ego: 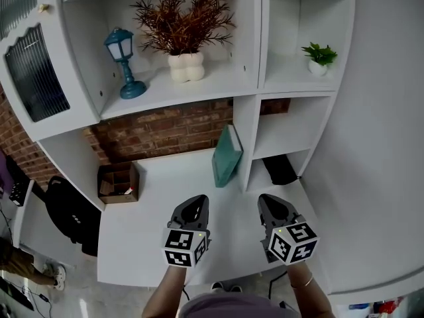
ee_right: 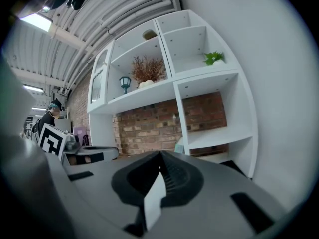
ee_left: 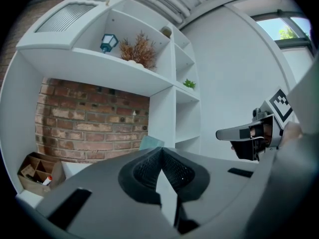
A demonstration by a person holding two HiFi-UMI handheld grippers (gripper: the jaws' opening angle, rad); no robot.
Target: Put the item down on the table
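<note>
Both grippers hover side by side over the front of the white table (ego: 152, 234). My left gripper (ego: 196, 201) is shut, its tips meeting with nothing between them, as the left gripper view (ee_left: 161, 151) also shows. My right gripper (ego: 268, 200) is shut and empty too (ee_right: 160, 156). A teal flat item (ego: 227, 155) stands tilted at the back of the table, leaning on the shelf divider, well beyond both grippers. Its top corner peeks over the jaws (ee_left: 149, 143) and shows again in the right gripper view (ee_right: 180, 146).
An open cardboard box (ego: 118, 182) sits at the table's back left by the brick wall (ego: 159, 134). A black object (ego: 279, 169) fills the low cubby on the right. The shelf above holds a teal lantern (ego: 123, 62), a dried plant (ego: 185, 38) and a small green plant (ego: 319, 57).
</note>
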